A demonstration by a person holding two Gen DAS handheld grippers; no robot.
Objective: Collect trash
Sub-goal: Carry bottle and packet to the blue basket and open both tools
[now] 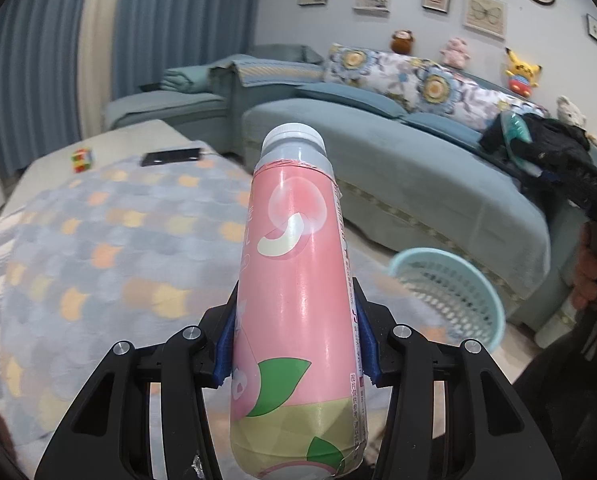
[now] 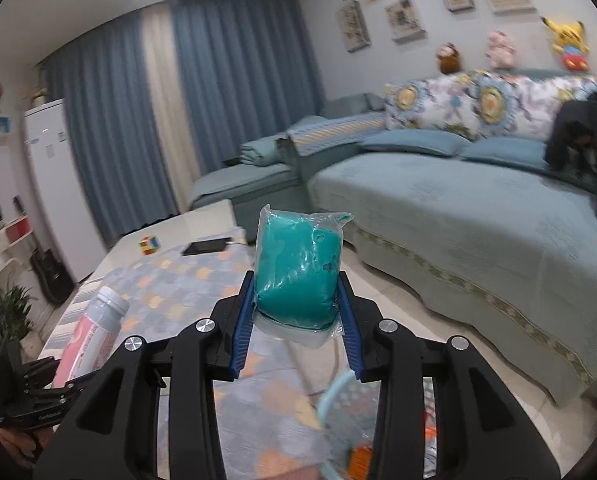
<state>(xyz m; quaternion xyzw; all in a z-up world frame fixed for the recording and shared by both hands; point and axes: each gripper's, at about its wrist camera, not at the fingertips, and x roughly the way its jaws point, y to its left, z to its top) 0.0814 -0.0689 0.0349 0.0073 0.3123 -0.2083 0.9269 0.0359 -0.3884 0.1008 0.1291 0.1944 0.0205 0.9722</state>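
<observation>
My left gripper [image 1: 296, 340] is shut on a pink peach-printed drink bottle [image 1: 294, 280] with a white cap, which points away from me over the blanket-covered table [image 1: 98, 248]. The light blue trash basket [image 1: 454, 296] stands on the floor to the right of the bottle. In the right wrist view my right gripper [image 2: 296, 312] is shut on a clear bag of teal stuff [image 2: 298, 268]. The basket's rim [image 2: 330, 404] shows blurred just below that gripper. The bottle [image 2: 90, 336] and the left gripper [image 2: 64, 386] appear at the lower left there.
A black phone [image 1: 170, 157] and a colour cube [image 1: 82, 159] lie at the table's far end. A long blue sofa [image 1: 398, 160] with dark clothes [image 1: 546, 148] runs along the right. A hand [image 1: 590, 268] is at the right edge. Pale floor lies between table and sofa.
</observation>
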